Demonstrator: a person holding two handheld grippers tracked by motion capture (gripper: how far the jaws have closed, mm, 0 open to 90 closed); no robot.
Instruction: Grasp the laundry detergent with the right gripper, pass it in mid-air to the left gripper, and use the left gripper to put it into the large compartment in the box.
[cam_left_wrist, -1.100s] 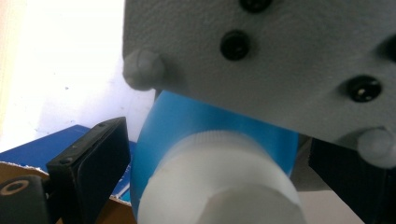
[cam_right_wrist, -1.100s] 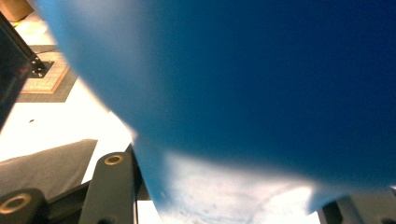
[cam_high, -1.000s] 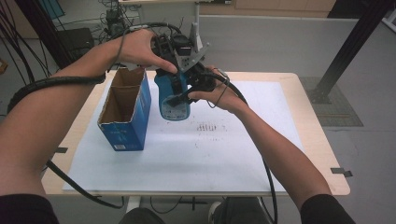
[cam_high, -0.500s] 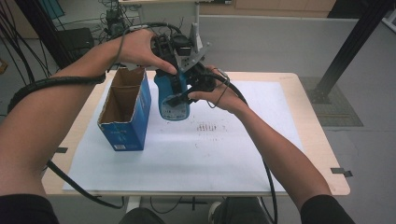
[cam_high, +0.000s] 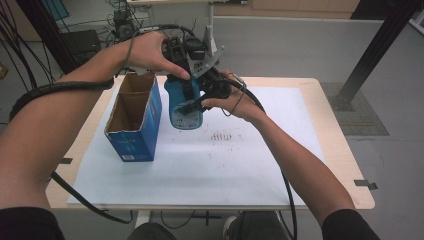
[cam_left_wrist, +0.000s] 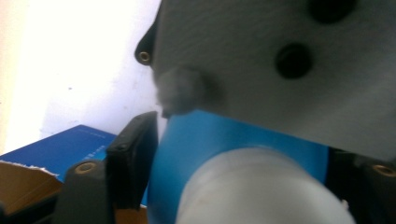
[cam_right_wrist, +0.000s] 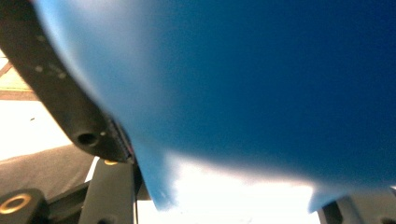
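Currently on record, as an inventory of the table:

Item one: blue pouch (cam_high: 184, 102), soft, with a pale label panel at its lower end; held up over the white sheet (cam_high: 240, 165), just right of the box, at the far middle of the table. Its print is too small to read.

Item two: blue cardboard box (cam_high: 134, 120), open at the top, standing at the left. A small white label sits on its near face; the writing is illegible.

Item three: right gripper (cam_high: 202, 97), clenched on the pouch from the right side; in the right gripper view the blue skin (cam_right_wrist: 261, 79) lies against its jaws.

Item four: left gripper (cam_high: 186, 65), above the pouch; its jaws have just been closing, and the left gripper view shows them pressed on the pouch's upper part (cam_left_wrist: 210, 140).

Step in hand, by judgement: securing the pouch with both grippers. Next move likely calls for carrying it left and lowering it upright into the box mouth without snagging the flaps.
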